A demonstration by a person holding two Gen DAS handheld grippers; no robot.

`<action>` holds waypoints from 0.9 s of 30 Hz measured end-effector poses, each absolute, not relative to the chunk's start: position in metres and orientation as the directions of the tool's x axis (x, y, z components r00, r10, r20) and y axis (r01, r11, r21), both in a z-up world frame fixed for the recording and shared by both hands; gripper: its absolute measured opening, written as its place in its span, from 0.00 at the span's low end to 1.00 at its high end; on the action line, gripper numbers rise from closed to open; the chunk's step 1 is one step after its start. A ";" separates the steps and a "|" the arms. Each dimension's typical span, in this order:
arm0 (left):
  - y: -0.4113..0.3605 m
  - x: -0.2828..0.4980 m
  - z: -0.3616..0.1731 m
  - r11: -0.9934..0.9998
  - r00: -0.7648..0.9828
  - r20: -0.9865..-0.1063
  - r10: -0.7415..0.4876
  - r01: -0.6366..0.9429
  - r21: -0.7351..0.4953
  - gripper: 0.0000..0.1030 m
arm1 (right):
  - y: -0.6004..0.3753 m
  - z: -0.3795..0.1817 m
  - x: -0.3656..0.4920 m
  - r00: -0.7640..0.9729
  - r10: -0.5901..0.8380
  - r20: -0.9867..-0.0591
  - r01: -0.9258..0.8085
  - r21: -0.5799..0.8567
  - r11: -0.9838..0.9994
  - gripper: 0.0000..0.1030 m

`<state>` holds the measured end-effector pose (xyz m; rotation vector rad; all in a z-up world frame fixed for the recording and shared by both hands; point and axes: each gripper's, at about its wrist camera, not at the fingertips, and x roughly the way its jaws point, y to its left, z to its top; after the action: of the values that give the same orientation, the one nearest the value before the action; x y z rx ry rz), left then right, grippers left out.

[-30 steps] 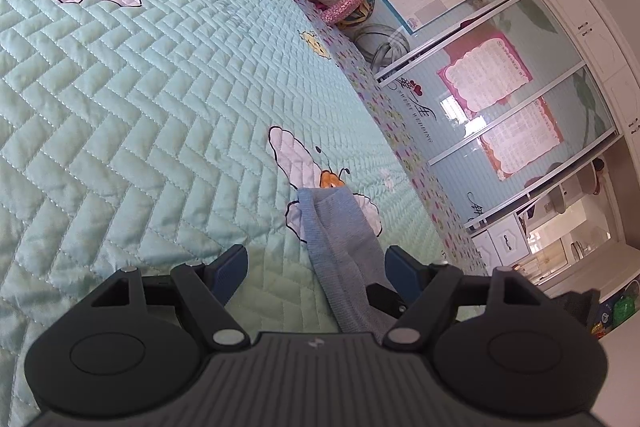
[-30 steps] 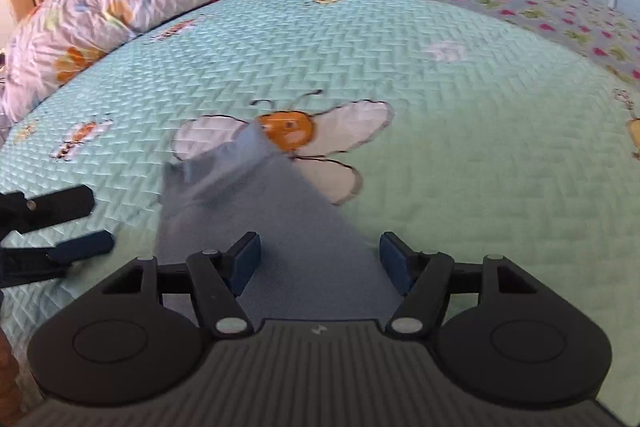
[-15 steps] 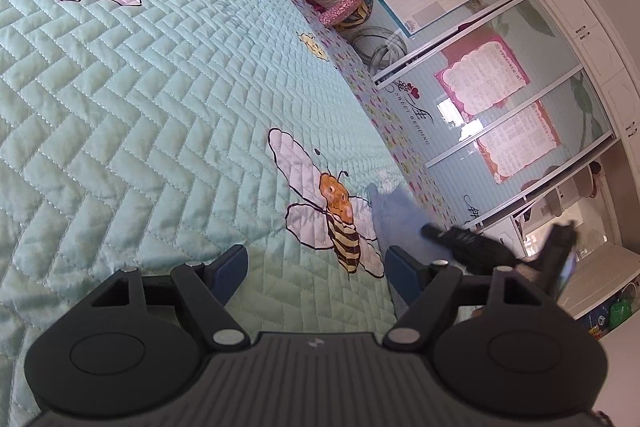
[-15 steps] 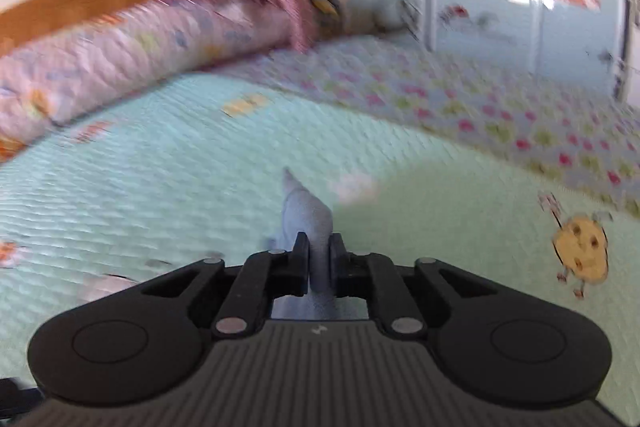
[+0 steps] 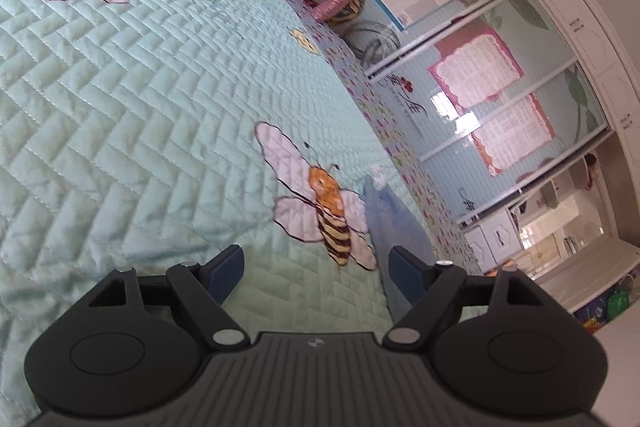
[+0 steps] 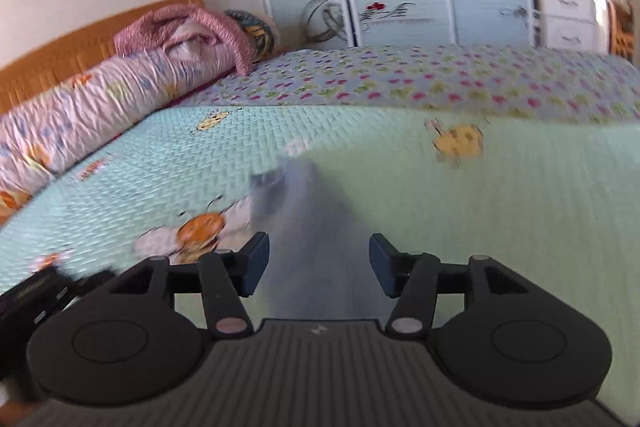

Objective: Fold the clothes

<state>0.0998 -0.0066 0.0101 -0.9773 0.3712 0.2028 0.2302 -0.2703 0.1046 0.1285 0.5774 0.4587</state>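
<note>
The bed carries a mint quilted cover with appliqué bees; a rolled duvet lies along the headboard edge, and a wardrobe stands past the far side edge.

The task's thing, a grey-blue garment, lies on the cover just beside the nearest bee appliqué, toward the wardrobe-side edge of the bed. In the left wrist view it shows as a narrow strip running toward the camera. Its outline is blurred in the right wrist view, so the number of layers cannot be told.

Change from half a second ago: the right claw was then pinched on a raised ridge of the garment. It is now spread wide, holds nothing, and the cloth lies flat between and ahead of its fingers. The garment also sits farther toward the wardrobe-side edge than one second ago.

The left claw is likewise spread wide and empty, as in the earlier frames, poised over the bare cover beside the garment.

Judgement: the release indicates one carry or fold placement has completed. Whether further folds remain cannot be settled from these views.
</note>
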 end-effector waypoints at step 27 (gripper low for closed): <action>0.002 0.291 -0.012 0.388 0.786 -0.417 -0.456 -0.246 -0.888 0.80 | -0.246 0.002 0.123 0.876 -0.007 -0.483 -0.166 -0.315 0.934 0.82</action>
<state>0.2914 0.0025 -0.0116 -1.1910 0.6937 -0.1482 0.1232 -0.2458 0.0024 -0.3579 0.4994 0.0851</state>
